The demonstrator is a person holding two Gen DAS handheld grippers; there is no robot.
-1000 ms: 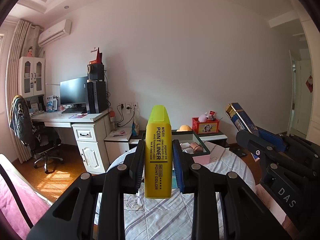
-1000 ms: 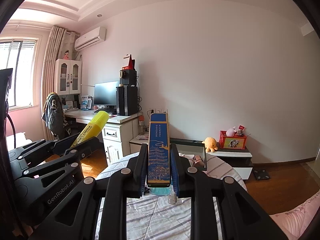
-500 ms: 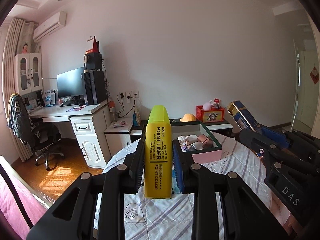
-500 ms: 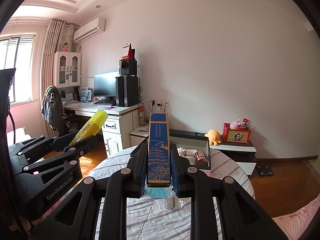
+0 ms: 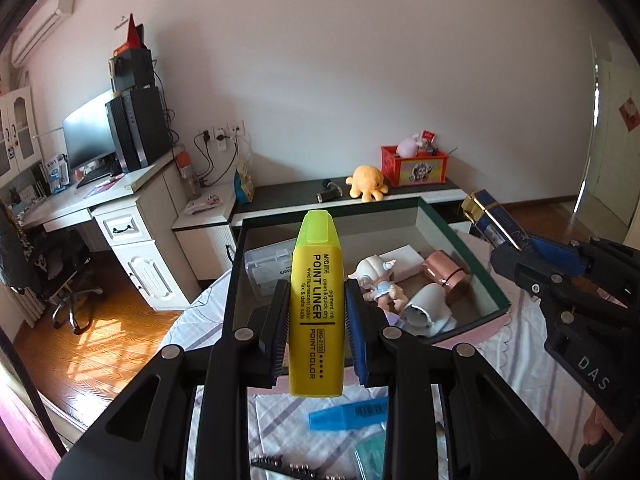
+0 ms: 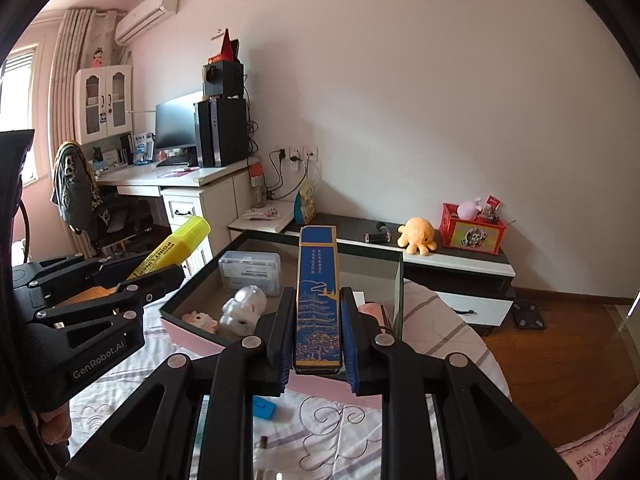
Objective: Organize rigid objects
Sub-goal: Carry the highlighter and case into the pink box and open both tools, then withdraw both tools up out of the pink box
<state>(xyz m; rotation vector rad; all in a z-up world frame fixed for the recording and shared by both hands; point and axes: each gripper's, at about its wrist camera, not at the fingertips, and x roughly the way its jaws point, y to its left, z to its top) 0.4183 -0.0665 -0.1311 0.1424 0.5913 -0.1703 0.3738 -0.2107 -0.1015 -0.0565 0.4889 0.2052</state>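
My left gripper [image 5: 317, 300] is shut on a yellow highlighter [image 5: 317, 304] that stands upright between its pads, just short of the open box [image 5: 464, 258]. My right gripper [image 6: 316, 312] is shut on a tall blue box with gold edges [image 6: 318, 292], also upright, at the box's near wall [image 6: 192, 334]. Each gripper shows in the other's view: the blue box [image 5: 492, 218] at the right, the highlighter [image 6: 172, 250] at the left. Inside the open box lie a clear plastic case [image 6: 250, 270], white figurines [image 6: 244, 310], a rose-gold cylinder [image 5: 444, 270] and a white cup [image 5: 426, 308].
The round table wears a striped cloth [image 6: 340, 428]. A blue highlighter [image 5: 348, 414] and small bits lie on it near me. Behind the table stand a low cabinet [image 6: 456, 264] with an orange plush and red crate, and a white desk [image 6: 188, 184] with a monitor.
Both grippers have moved forward and down toward the open box, which now looms much larger. Each still holds its object the same way.
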